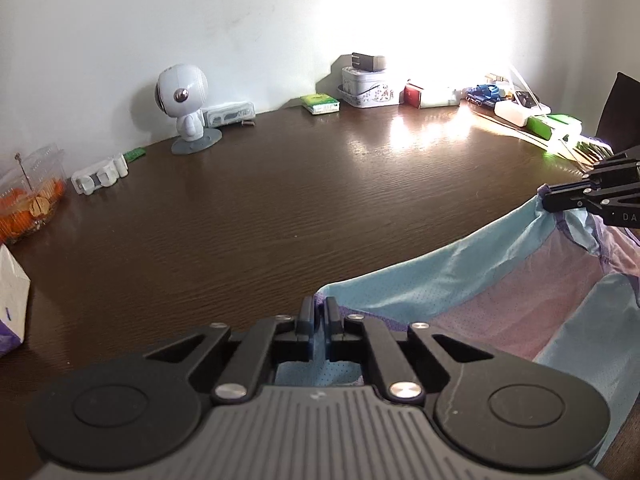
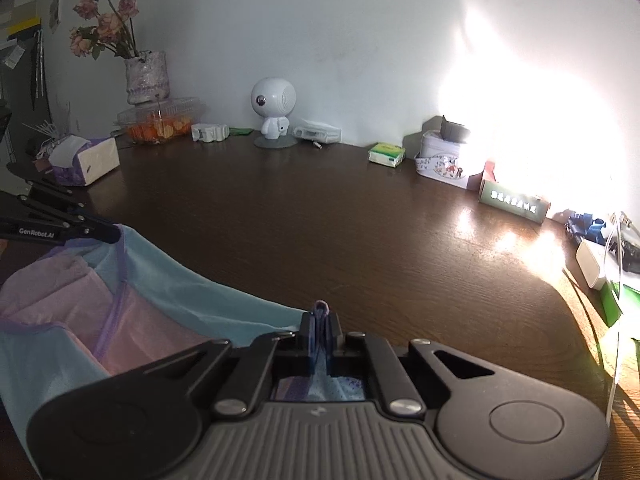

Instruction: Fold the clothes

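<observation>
My left gripper (image 1: 319, 312) and right gripper (image 2: 320, 326) each pinch a corner of the garment (image 1: 440, 280). Its blue edge spans between them, from lower centre to the right edge of the left view, the body sagging below.

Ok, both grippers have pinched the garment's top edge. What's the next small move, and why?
Probably carry both corners forward together over the bare table, then lay them down. The left gripper and right gripper are each shut on a corner of the blue-and-pink garment, whose edge sags between them, so moving evenly keeps the fold straight.
</observation>
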The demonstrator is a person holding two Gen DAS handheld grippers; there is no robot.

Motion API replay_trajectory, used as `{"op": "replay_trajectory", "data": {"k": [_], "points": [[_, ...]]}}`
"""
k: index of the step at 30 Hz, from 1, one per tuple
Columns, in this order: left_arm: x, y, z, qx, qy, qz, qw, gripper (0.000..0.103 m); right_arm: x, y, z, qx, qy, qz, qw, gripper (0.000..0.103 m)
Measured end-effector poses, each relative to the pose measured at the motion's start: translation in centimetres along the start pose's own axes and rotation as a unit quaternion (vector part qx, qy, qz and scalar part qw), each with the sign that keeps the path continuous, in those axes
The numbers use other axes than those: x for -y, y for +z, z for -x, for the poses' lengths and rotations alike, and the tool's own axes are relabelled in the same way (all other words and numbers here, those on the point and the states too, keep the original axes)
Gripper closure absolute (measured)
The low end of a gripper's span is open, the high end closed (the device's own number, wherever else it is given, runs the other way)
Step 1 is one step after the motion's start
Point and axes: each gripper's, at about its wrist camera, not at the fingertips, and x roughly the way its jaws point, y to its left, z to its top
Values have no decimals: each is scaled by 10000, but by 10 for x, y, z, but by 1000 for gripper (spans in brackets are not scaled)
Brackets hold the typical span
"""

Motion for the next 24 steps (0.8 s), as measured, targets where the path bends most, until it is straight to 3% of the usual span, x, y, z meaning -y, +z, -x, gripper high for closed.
{"op": "replay_trajectory", "data": {"k": [6, 11, 14, 16, 18, 20, 24], "points": [[27, -29, 40, 89, 260, -326, 9991, 99, -19, -21, 56, 181, 109, 332, 9992, 100], [42, -69, 62, 18, 275, -185, 9994, 99, -36, -63, 89, 0, 258, 502, 9984, 101], [31, -81, 65, -52, 225, 203, 9995, 90, -43, -84, 97, -234, 454, 601, 9969, 99], [16, -82, 71, -104, 205, 552, 9982, 73, -45, -88, 104, -331, 600, 660, 9955, 92], [0, -80, 82, 55, 286, 883, 9957, 46, -39, -83, 118, -96, 625, 552, 9965, 70], [-18, -76, 83, 69, 322, 1230, 9919, 44, -25, -72, 131, 256, 539, 318, 9977, 55], [-43, -68, 62, -92, 249, 1713, 9849, 45, 19, -45, 109, 224, -473, -341, 9980, 53]]}}
